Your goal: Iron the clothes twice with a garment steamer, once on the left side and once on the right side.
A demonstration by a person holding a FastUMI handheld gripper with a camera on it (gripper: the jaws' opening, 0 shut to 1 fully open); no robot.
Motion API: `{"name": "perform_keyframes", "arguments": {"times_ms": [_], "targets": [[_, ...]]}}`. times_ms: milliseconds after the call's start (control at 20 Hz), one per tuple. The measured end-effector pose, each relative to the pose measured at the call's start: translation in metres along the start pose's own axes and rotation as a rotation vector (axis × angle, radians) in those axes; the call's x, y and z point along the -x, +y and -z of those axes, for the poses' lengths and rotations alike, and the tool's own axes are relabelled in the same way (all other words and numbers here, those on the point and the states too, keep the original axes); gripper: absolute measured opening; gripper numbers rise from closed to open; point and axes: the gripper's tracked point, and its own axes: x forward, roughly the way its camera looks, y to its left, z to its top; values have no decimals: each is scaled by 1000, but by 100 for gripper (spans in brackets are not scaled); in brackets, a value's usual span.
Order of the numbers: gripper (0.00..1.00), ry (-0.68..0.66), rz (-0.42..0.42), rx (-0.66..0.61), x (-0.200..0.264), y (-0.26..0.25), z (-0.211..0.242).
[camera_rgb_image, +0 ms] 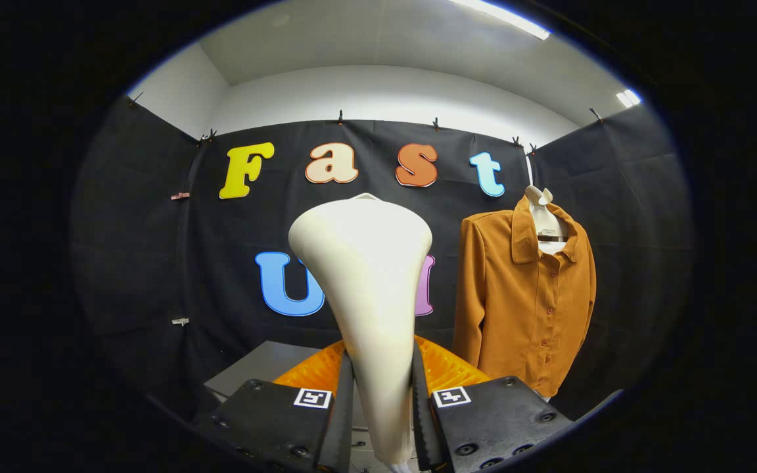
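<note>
Between the fingers of my hand-held gripper [382, 407], clamped, stands the steamer [368, 289]; the shirt [523, 295] hangs beyond, to the right. I should close in squarely, head flat against one side.

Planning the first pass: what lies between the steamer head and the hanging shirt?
Nothing: in the gripper view, only black booth cloth shows between the steamer, clamped in the gripper, and the brown shirt.
</note>
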Motion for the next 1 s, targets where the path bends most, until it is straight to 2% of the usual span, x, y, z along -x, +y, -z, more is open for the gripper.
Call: {"name": "perform_keyframes", "arguments": {"times_ms": [400,1000], "targets": [[41,-27,17,-4,-1,-3,-6],[41,28,24,-26,-9,-4,6]]}}
